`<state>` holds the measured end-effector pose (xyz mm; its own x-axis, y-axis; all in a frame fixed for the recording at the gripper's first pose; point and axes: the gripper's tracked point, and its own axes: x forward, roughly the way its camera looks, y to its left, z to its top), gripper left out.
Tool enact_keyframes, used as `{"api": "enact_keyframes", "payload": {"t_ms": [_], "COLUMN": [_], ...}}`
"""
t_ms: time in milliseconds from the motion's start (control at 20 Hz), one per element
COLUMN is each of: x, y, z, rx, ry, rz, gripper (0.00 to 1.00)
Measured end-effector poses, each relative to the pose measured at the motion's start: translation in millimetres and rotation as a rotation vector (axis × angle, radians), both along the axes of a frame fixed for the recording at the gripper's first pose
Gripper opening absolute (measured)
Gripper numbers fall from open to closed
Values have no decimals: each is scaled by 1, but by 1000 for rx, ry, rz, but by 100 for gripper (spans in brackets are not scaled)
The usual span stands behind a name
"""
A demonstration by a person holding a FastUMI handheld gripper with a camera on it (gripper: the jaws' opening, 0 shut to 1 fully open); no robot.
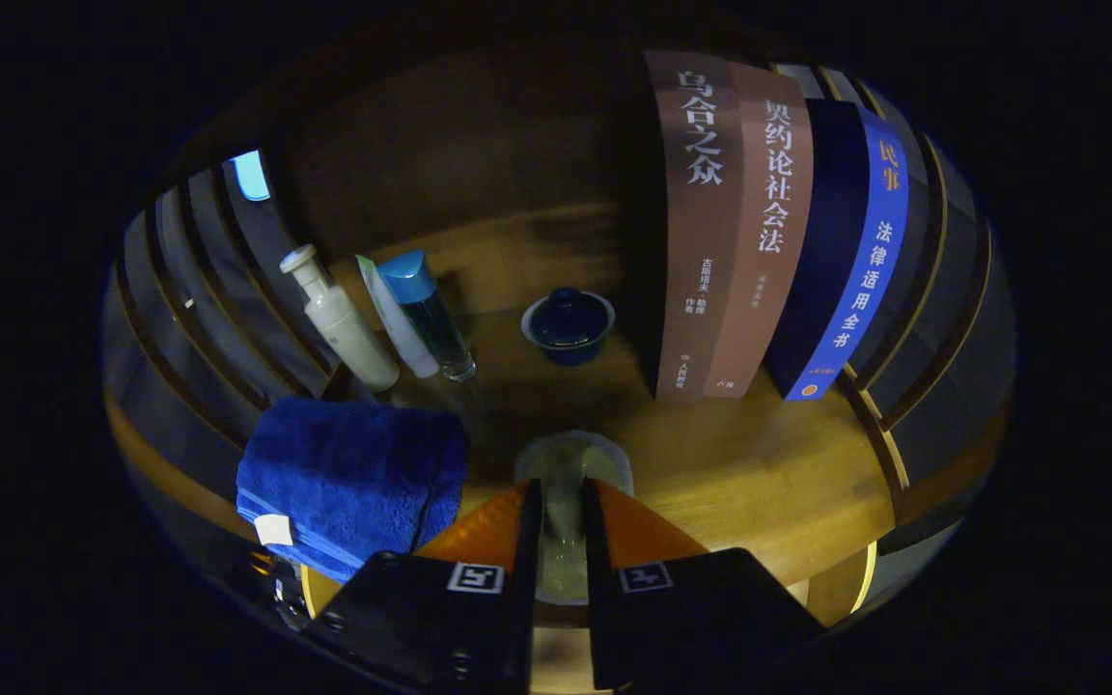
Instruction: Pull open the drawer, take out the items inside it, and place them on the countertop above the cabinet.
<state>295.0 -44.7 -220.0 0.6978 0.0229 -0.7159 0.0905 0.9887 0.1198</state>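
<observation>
Between the fingers: gripper (563, 521) closed on one pale glossy cup (570, 461).
Worktop (759, 473): smooth wood.
Books (768, 232): three, upright.
Bottles (377, 314): three, leaning.
Towel (348, 478): one, folded, fluffy.

Tongs (563, 536) closed on a pale cup (570, 473), both fingers pressing its sides, cup sitting on the wooden counter (759, 473). Folded blue towel (348, 483) just left of the fingers. Beyond them: small dark-blue lidded bowl (568, 325). White pump bottle (342, 320), tube (397, 319) and blue-capped bottle (430, 314) at the counter's back left. Books (768, 232) upright at the back right.
</observation>
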Motion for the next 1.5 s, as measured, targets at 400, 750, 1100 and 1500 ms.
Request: {"api": "enact_keyframes", "payload": {"t_ms": [400, 750, 1100, 1500], "x": [-15, -85, -205, -319], "y": [1, 7, 17, 26], "z": [19, 58, 67, 19], "rx": [-8, -78, -86, -136], "ry": [-66, -262, -498, -585], "rz": [6, 15, 31, 26], "gripper": [100, 100, 100, 99]}}
